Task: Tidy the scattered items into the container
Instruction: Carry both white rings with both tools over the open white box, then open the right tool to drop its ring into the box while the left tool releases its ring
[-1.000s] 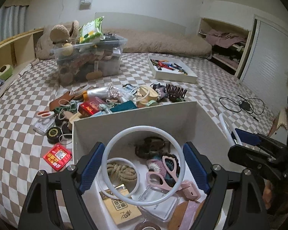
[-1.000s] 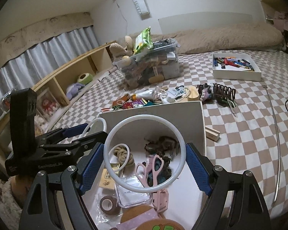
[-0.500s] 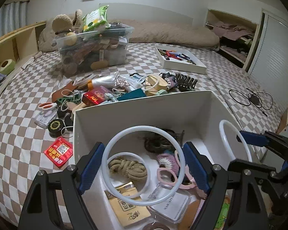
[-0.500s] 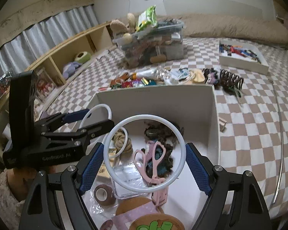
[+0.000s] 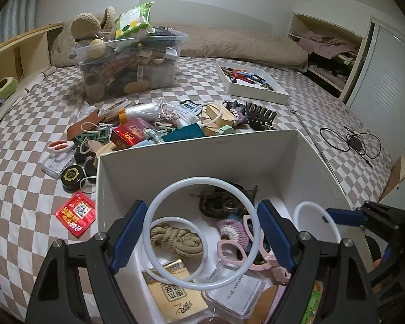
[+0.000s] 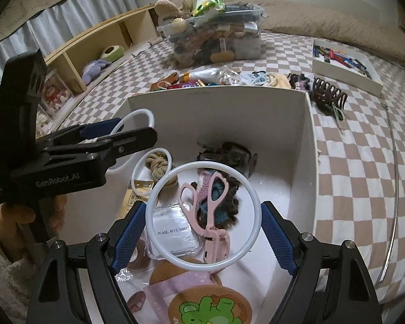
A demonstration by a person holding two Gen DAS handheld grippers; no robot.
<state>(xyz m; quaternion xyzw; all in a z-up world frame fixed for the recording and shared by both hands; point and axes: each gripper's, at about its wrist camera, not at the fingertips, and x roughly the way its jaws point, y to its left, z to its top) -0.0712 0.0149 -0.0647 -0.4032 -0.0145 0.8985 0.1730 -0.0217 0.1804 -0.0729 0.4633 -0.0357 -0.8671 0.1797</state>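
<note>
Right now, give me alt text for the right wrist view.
The right tongs grip a white plastic ring above an open white box holding pink scissors and a coiled beige rope. The left tongs carry a second white ring over the box.

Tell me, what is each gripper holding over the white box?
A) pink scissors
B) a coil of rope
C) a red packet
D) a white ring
D: the left gripper and the right gripper each clamp a white ring between blue pads, above the white box.

Both wrist views down into white box (image 5: pixel 229 145)
</note>
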